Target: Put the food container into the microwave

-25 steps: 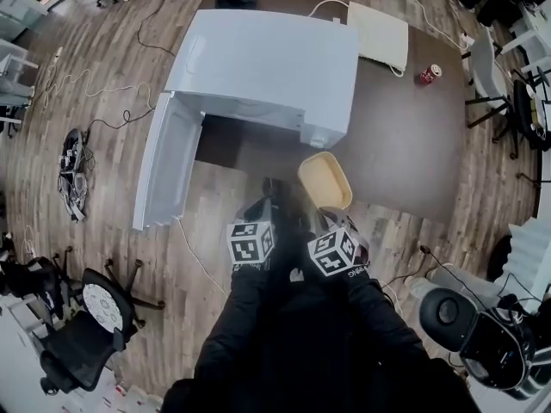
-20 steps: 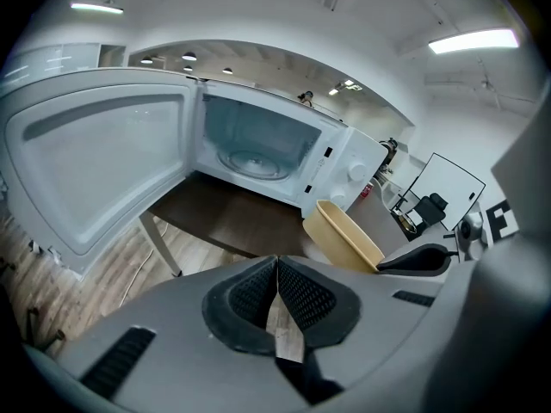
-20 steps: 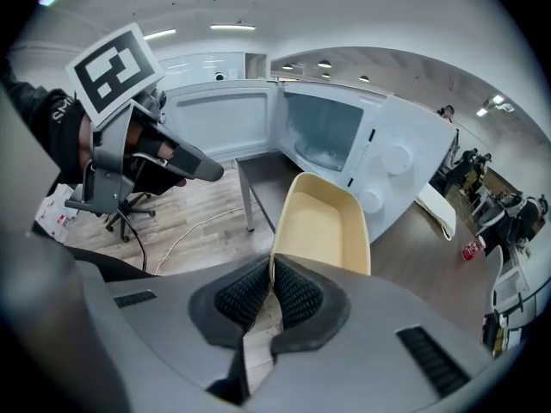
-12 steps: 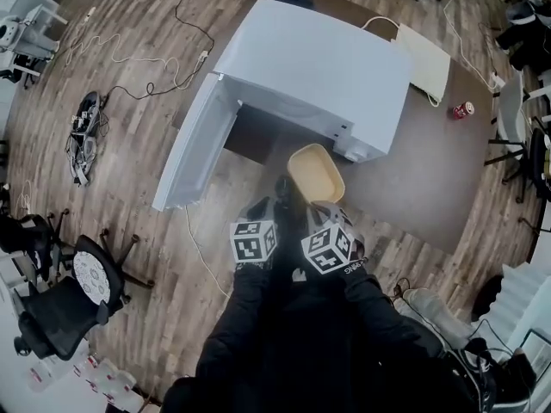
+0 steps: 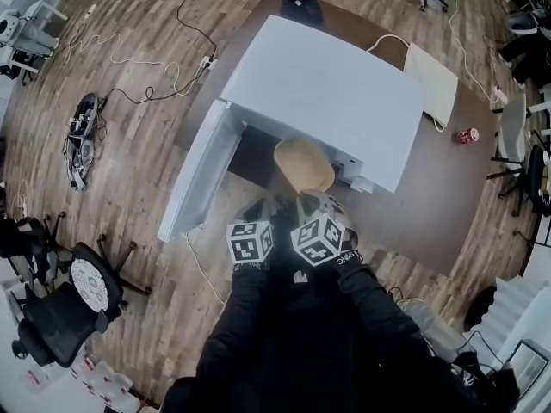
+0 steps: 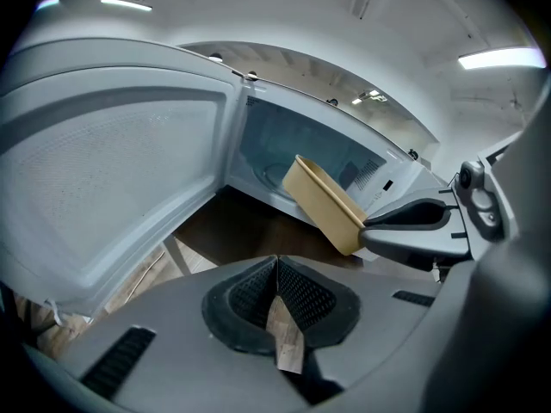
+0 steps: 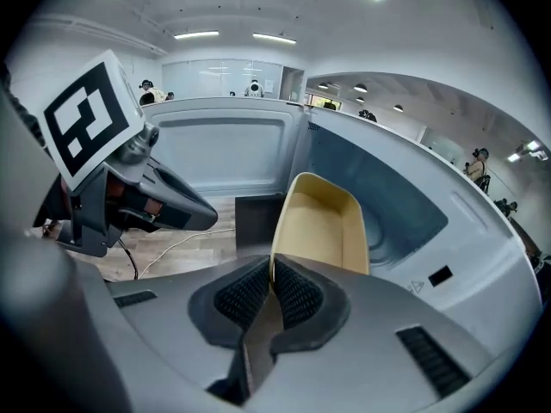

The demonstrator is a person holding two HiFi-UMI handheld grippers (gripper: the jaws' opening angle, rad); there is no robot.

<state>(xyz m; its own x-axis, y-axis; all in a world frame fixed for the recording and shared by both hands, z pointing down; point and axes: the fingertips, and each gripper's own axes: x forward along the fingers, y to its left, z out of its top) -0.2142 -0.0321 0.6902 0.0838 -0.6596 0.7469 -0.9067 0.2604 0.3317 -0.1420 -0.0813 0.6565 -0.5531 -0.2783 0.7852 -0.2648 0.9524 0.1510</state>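
Observation:
The white microwave (image 5: pixel 327 89) stands on a dark table with its door (image 5: pixel 196 181) swung open to the left. My right gripper (image 5: pixel 307 199) is shut on the near rim of a tan, empty food container (image 5: pixel 303 165), which is tilted at the mouth of the cavity (image 7: pixel 392 205). In the right gripper view the container (image 7: pixel 323 224) stands just past the jaws, gripped by its left rim. My left gripper (image 5: pixel 261 210) hangs beside it, shut with nothing held. In the left gripper view the container (image 6: pixel 323 203) is at the cavity's opening (image 6: pixel 288 155).
A red can (image 5: pixel 466 135) and a flat white pad (image 5: pixel 430 83) lie on the brown table (image 5: pixel 430 196) right of the microwave. Cables (image 5: pixel 86 127) trail on the wooden floor at left. A black office chair (image 5: pixel 60 317) stands at the lower left.
The right gripper has carried the container left and forward, from in front of the microwave's right corner to the cavity mouth. The left gripper stayed beside it, shut.

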